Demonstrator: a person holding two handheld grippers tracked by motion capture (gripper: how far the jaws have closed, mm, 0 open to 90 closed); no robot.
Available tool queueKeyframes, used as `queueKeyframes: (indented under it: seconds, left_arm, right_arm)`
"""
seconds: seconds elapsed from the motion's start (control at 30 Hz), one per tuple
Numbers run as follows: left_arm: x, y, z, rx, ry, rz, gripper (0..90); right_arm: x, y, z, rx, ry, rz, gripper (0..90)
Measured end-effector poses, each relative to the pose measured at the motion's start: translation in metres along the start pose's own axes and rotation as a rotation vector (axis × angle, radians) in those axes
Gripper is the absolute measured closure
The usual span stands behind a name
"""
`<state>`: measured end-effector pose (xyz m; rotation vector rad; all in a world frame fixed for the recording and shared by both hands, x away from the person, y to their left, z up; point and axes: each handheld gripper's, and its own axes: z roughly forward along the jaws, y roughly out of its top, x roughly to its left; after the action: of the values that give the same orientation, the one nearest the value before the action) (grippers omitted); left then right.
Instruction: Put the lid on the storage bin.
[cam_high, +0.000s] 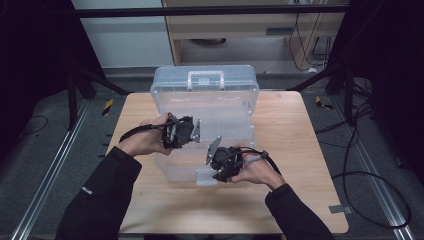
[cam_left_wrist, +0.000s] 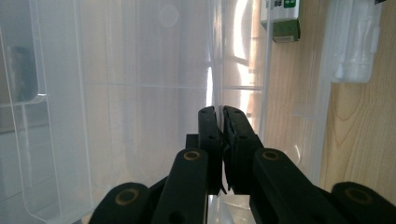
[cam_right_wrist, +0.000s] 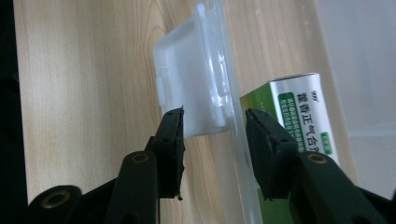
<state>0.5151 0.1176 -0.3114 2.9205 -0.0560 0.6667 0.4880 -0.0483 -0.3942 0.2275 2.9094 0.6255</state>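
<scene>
A clear plastic storage box (cam_high: 235, 120) stands on the wooden table (cam_high: 295, 150) with its lid (cam_high: 205, 82) raised at the back. My left gripper (cam_high: 192, 131) (cam_left_wrist: 220, 116) is at the box's left side, shut on a thin clear wall (cam_left_wrist: 212, 70) of the box. My right gripper (cam_high: 212, 167) (cam_right_wrist: 215, 121) is open at the front. Its jaws stand on either side of the front wall, by the white latch (cam_right_wrist: 191, 88) (cam_high: 206, 177). A green and white carton (cam_right_wrist: 299, 116) (cam_left_wrist: 280, 21) lies inside the box.
The table edges lie close on all sides, with bare wood to the left and right of the box. Black frame bars (cam_high: 95, 80) and cables (cam_high: 360, 175) surround the table on the floor. A person's dark-sleeved forearms (cam_high: 105, 195) reach in from below.
</scene>
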Motion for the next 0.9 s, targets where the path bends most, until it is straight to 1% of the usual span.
queueKeyframes:
  seconds: [0.03,0.07,0.1,0.13,0.2,0.23,0.27,0.3,0.37,0.4,0.43,0.47,0.57,0.67,0.7,0.8,0.83,0.87,0.9]
  left_arm:
    - [0.0,0.0,0.001,-0.009,0.002,-0.001,86.0]
    - [-0.001,-0.001,0.001,-0.008,0.0,-0.007,85.9]
    - [-0.001,0.0,0.001,-0.007,0.0,-0.005,85.9]
    - [-0.002,-0.001,0.001,-0.008,-0.003,-0.013,85.9]
    - [-0.003,0.0,0.001,-0.008,0.003,-0.004,85.9]
    - [-0.004,0.0,0.001,-0.003,-0.006,-0.016,85.8]
    - [-0.004,-0.001,0.002,-0.01,-0.005,-0.017,85.8]
    - [-0.003,-0.001,0.001,-0.006,-0.002,-0.009,85.8]
    - [-0.003,-0.001,0.001,-0.009,-0.002,-0.005,85.7]
    - [-0.003,0.0,0.001,0.0,-0.006,-0.005,85.6]
    - [-0.003,0.0,0.001,-0.002,-0.008,-0.012,85.6]
    - [-0.003,0.0,0.001,-0.002,-0.009,-0.015,85.5]
    - [-0.002,0.001,0.001,0.002,-0.005,-0.006,85.4]
    - [-0.003,0.001,0.002,-0.002,-0.002,-0.009,85.4]
    - [-0.003,0.001,0.002,-0.002,-0.002,-0.009,85.4]
    - [-0.003,0.001,0.002,0.0,-0.001,-0.01,85.3]
    - [-0.003,0.001,0.002,0.0,-0.004,-0.017,85.3]
    - [-0.003,0.001,0.002,-0.001,-0.002,-0.014,85.3]
    - [-0.004,0.001,0.002,-0.002,-0.006,-0.021,85.3]
  right_arm:
    - [0.001,0.0,-0.003,-0.01,0.002,0.001,57.4]
    - [0.002,-0.001,-0.005,-0.02,-0.003,0.008,56.9]
    - [0.003,-0.001,-0.008,-0.032,-0.011,0.013,57.0]
    - [0.003,-0.002,-0.009,-0.033,-0.012,0.014,57.1]
    - [0.003,-0.004,-0.011,-0.043,-0.029,0.024,60.3]
    - [0.003,-0.005,-0.014,-0.048,-0.039,0.054,63.2]
    - [0.002,-0.006,-0.015,-0.057,-0.04,0.07,64.6]
    - [0.001,-0.008,-0.018,-0.076,-0.046,0.094,66.8]
    - [0.0,-0.011,-0.024,-0.099,-0.049,0.132,70.8]
    - [-0.001,-0.013,-0.029,-0.12,-0.051,0.146,71.8]
    - [-0.001,-0.015,-0.034,-0.136,-0.053,0.159,73.3]
    - [-0.002,-0.017,-0.039,-0.158,-0.066,0.178,74.8]
    - [-0.002,-0.025,-0.058,-0.232,-0.077,0.229,78.1]
    - [-0.003,-0.032,-0.075,-0.305,-0.097,0.261,80.0]
    - [-0.004,-0.034,-0.08,-0.329,-0.117,0.274,80.5]
    - [-0.008,-0.038,-0.091,-0.371,-0.146,0.31,80.1]
    - [-0.009,-0.04,-0.093,-0.389,-0.156,0.323,79.7]
    - [-0.011,-0.041,-0.096,-0.402,-0.17,0.345,79.6]
    - [-0.013,-0.043,-0.098,-0.411,-0.181,0.362,79.4]
